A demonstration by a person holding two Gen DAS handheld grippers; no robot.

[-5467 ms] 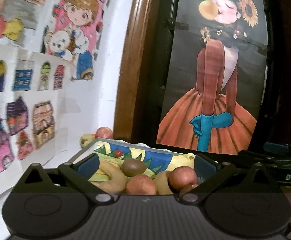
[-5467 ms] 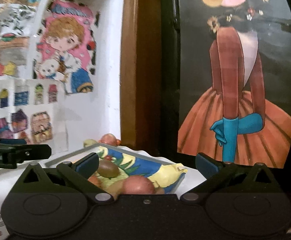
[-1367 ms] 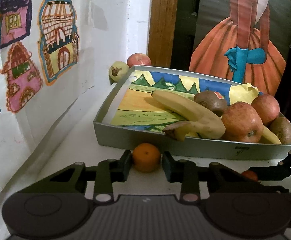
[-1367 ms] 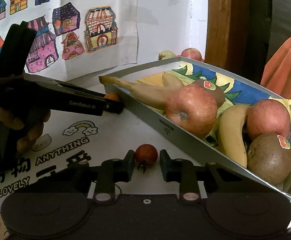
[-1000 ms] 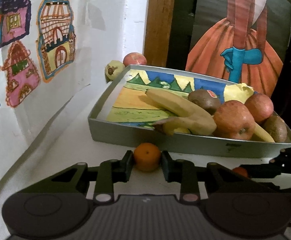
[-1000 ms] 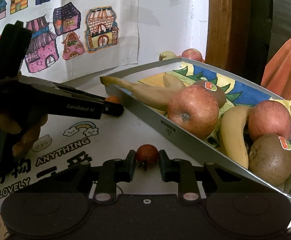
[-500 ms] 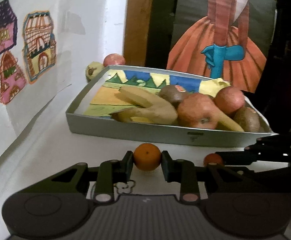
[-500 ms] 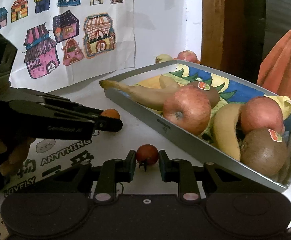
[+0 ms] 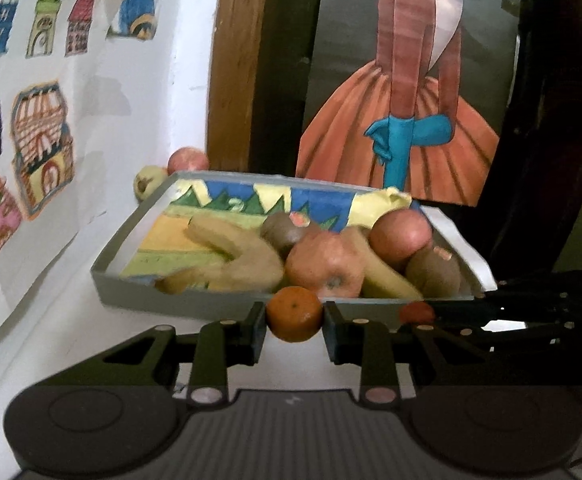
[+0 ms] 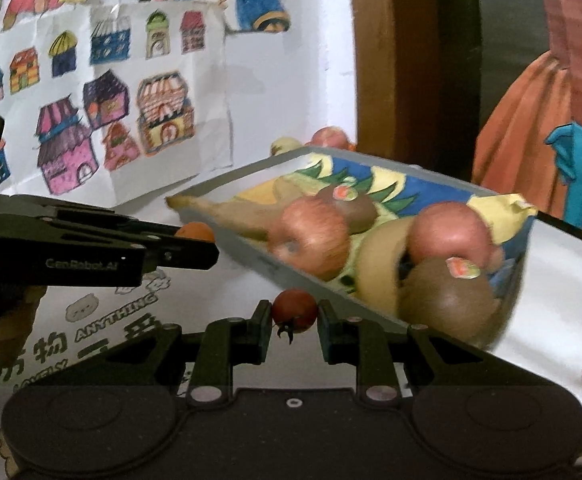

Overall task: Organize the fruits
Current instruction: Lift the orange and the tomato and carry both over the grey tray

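Small orange mandarin [image 9: 294,314] pinched in my left gripper [image 9: 294,322], held level with the grey tray's [image 9: 179,304] near wall. Red cherry tomato [image 10: 294,311], stem downward, pinched in my right gripper [image 10: 294,326]. Tray holds bananas [image 9: 235,258], apples [image 9: 325,270], kiwis [image 10: 447,302].

Both wrist views low, close, facing fruit tray [image 9: 179,300] [image 10: 291,276] (shared), from adjacent sides.

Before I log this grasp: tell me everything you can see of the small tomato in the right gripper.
The tomato is small, round, deep red and smooth, with a dark dried stem end pointing down. The right gripper jaws press it on both sides. It is held just in front of the grey tray, apart from its wall.
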